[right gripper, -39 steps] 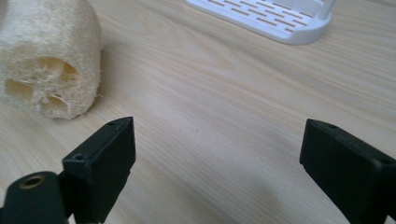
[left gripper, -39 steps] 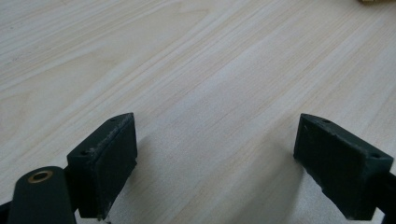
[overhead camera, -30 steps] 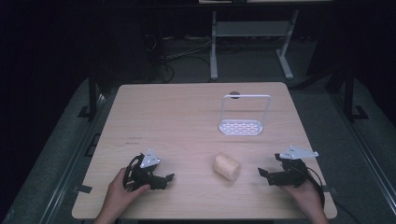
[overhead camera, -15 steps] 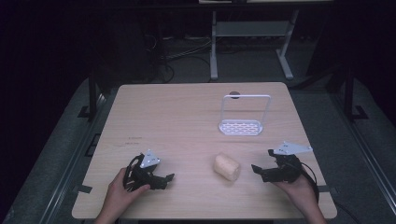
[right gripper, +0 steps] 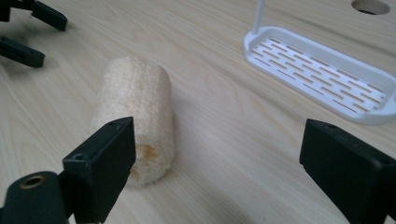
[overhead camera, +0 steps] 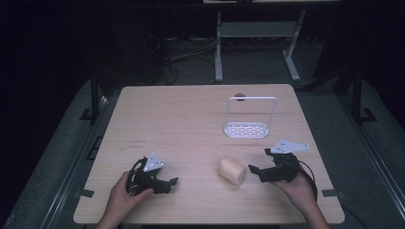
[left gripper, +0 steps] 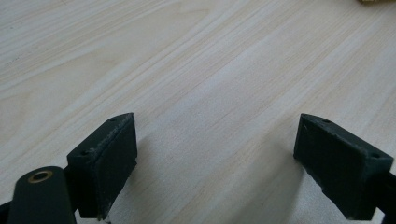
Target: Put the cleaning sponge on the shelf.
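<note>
A pale, rough loofah roll (overhead camera: 232, 171) lies on its side on the wooden table (overhead camera: 176, 119), near the front middle. In the right gripper view the loofah roll (right gripper: 137, 107) lies just beyond the left jaw. My right gripper (overhead camera: 256, 171) is open, close to the roll's right side, not touching it. A white slotted rack (overhead camera: 246, 129) with a tall wire handle stands behind the roll; the rack (right gripper: 322, 77) is at upper right in the right gripper view. My left gripper (overhead camera: 171, 183) rests open at the front left over bare wood (left gripper: 210, 93).
A round hole (overhead camera: 239, 97) sits in the table near its far edge, behind the rack. Beyond the table are a metal stand (overhead camera: 253, 33) and cables on a dark floor. The left gripper's jaw tips (right gripper: 32, 28) appear far off in the right gripper view.
My right gripper has moved left toward the loofah roll and now sits close beside it. The left gripper and the roll have stayed put.
</note>
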Motion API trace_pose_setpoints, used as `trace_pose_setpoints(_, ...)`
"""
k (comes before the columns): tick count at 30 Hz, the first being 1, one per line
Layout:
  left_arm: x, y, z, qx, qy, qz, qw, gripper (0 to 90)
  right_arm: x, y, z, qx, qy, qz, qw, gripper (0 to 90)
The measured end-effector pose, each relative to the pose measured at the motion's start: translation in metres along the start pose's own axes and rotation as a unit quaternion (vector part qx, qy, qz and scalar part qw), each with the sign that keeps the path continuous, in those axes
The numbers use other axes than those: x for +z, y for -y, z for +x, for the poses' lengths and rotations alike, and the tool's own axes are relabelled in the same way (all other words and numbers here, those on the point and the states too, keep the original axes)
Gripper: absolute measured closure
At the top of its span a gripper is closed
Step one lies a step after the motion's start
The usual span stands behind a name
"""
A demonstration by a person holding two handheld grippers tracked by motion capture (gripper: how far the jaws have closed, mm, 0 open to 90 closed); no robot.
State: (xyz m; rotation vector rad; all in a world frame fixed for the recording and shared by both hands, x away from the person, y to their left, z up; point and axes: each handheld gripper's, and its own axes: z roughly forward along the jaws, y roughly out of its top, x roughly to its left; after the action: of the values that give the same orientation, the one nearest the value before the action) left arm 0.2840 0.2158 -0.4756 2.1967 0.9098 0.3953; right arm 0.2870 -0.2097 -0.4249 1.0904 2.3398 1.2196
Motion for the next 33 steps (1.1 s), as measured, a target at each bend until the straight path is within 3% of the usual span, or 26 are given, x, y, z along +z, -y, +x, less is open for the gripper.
trace_pose_setpoints(17,0.000,0.000,0.000,0.000,0.000,-0.001,1.0000,12.8,0.021,-0.017,0.017,-0.020,-0.028,-0.002,0.9994,10.6)
trace_pose_setpoints(33,0.000,0.000,0.000,-0.001,0.000,-0.002,1.0000,12.8,0.035,-0.019,0.031,-0.039,-0.048,0.003,0.9981,13.3)
